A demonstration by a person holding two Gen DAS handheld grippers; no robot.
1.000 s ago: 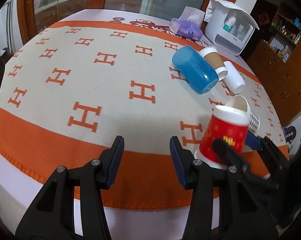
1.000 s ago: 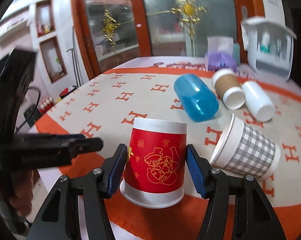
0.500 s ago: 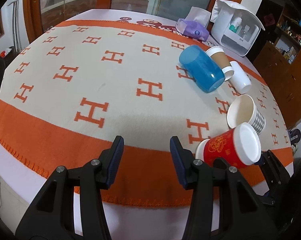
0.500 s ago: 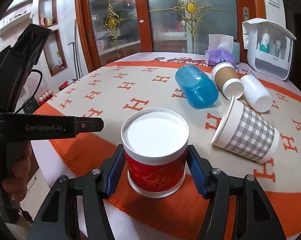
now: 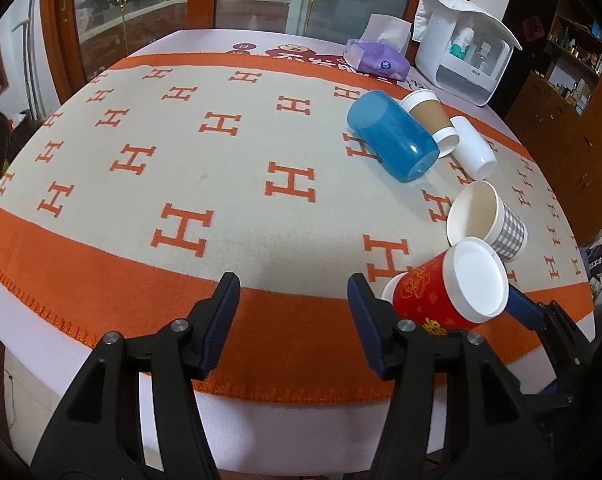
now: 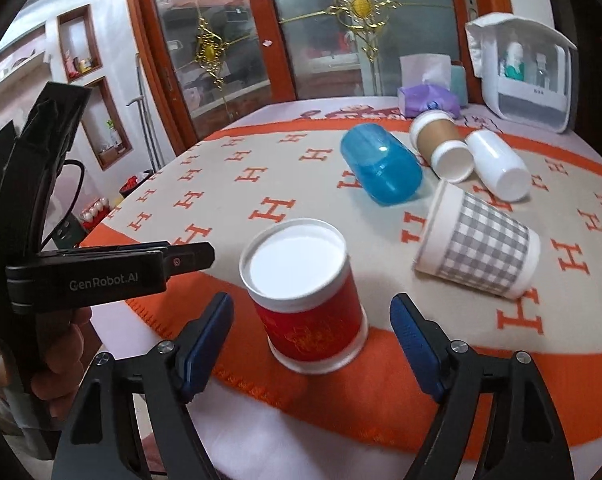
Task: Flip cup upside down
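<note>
A red paper cup (image 6: 309,300) with gold print stands upside down on the orange border of the cloth, white base up. My right gripper (image 6: 311,332) is open, its blue fingers apart on either side of the cup and not touching it. The red cup also shows in the left wrist view (image 5: 445,292), at the right beside my left gripper's right finger. My left gripper (image 5: 293,316) is open and empty over the cloth's front edge; its body shows in the right wrist view (image 6: 101,276) at the left.
A grey checked cup (image 6: 481,240) lies on its side just behind the red cup. A blue tumbler (image 6: 381,164), a brown cup (image 6: 441,146) and a white cup (image 6: 497,164) lie farther back. A purple tissue pack (image 5: 377,60) and white dispenser (image 5: 465,48) stand at the far edge.
My right gripper turned the red cup over, set it base up on the cloth, then opened and let go of it. My left gripper stayed open and hardly moved.
</note>
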